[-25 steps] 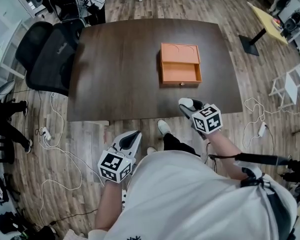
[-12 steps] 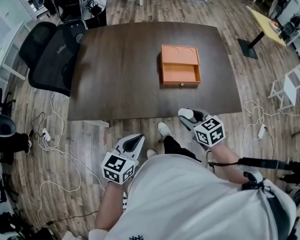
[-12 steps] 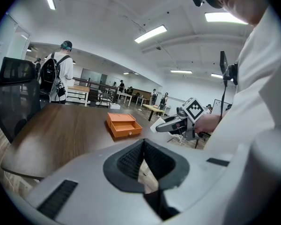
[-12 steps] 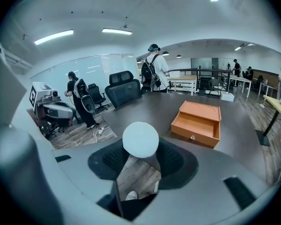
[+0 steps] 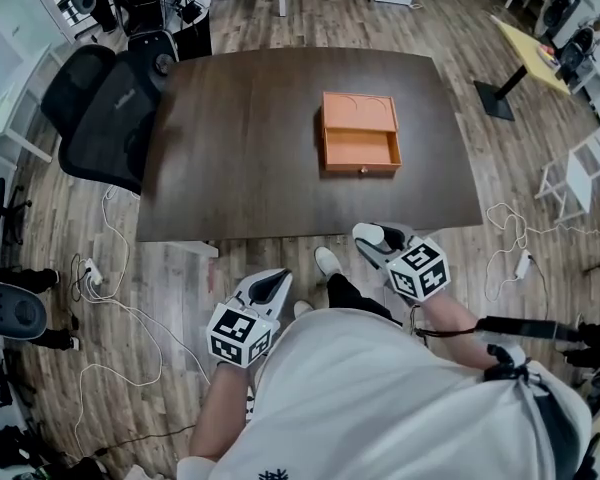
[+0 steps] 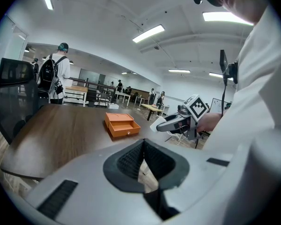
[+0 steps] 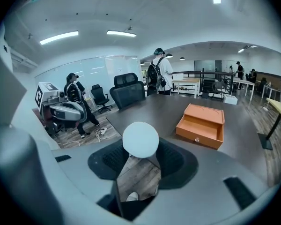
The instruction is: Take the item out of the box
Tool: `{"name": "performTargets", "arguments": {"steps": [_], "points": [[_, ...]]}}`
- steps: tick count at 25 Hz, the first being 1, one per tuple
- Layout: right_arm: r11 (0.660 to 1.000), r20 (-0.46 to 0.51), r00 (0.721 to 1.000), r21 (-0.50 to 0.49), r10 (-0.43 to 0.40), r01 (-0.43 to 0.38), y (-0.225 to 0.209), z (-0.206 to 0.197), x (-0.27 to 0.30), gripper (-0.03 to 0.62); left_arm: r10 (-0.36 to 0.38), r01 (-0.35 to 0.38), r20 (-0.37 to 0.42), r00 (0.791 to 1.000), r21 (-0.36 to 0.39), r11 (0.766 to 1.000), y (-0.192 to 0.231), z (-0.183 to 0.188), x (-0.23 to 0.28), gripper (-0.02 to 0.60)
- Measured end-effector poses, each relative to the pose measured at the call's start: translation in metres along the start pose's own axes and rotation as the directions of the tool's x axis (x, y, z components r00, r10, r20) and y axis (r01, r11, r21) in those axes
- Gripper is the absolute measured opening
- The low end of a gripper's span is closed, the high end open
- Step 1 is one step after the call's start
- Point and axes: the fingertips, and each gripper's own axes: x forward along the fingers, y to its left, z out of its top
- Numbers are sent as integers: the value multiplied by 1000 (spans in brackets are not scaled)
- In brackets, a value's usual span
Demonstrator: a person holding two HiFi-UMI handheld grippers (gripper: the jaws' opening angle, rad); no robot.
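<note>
**Since 1 s ago: left gripper (image 5: 277, 278) shifted only a little; right gripper (image 5: 372, 238) drew back toward you, now off the near table edge.**

Left: the left gripper's jaws are together at the tips w/ nothing between, and it hangs over the floor near your body. Middle: the orange box (image 5: 359, 133) sits mid-table (image 5: 230, 148), drawer (image 5: 361, 149) pulled out toward you, and it looks empty inside. Right: the right gripper clamps the white round item (image 7: 140, 139) at its very tips, over the floor just beside the table edge, well apart from the box. My judgement: the item is already out, so the task is approx. done. Maybe you only need to set it down; the hold is at the tips only, so it could slip.
</note>
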Motion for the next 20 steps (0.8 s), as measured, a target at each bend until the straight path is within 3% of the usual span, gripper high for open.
{"name": "performTargets", "arguments": {"steps": [20], "points": [[999,7,999,-29,37,-37,22,6,8,175,10,-10,-9,1000,-8,1000,3,-9,-10,9]]}}
